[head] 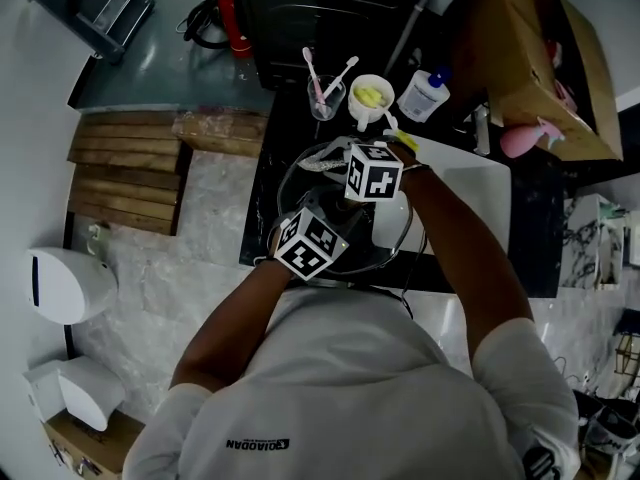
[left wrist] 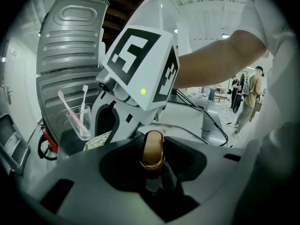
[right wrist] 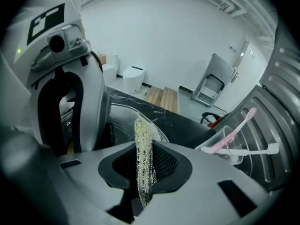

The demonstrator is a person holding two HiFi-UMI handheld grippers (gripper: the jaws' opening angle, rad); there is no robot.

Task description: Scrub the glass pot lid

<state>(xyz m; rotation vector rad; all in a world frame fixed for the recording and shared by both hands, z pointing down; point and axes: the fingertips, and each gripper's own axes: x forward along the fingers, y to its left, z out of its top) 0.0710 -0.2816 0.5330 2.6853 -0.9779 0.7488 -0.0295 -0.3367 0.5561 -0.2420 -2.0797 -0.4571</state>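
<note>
Lid (head: 296,190) scrubbing
Left gripper (left wrist: 153,162) clenched the knob (left wrist: 153,146); right gripper (right wrist: 145,175) pinched a scourer (right wrist: 144,144), probably needing firm, flat strokes ahead.

Head view: glass lid (head: 297,190) mostly covered by left gripper (head: 312,240) & right gripper (head: 372,171); jaws hidden under marker cubes. Right gripper view: scrubber (right wrist: 144,158) lower end lost btwn jaws. Bottle (head: 424,95) label too small to read. Cardboard box (head: 520,58) cut off at top edge.
</note>
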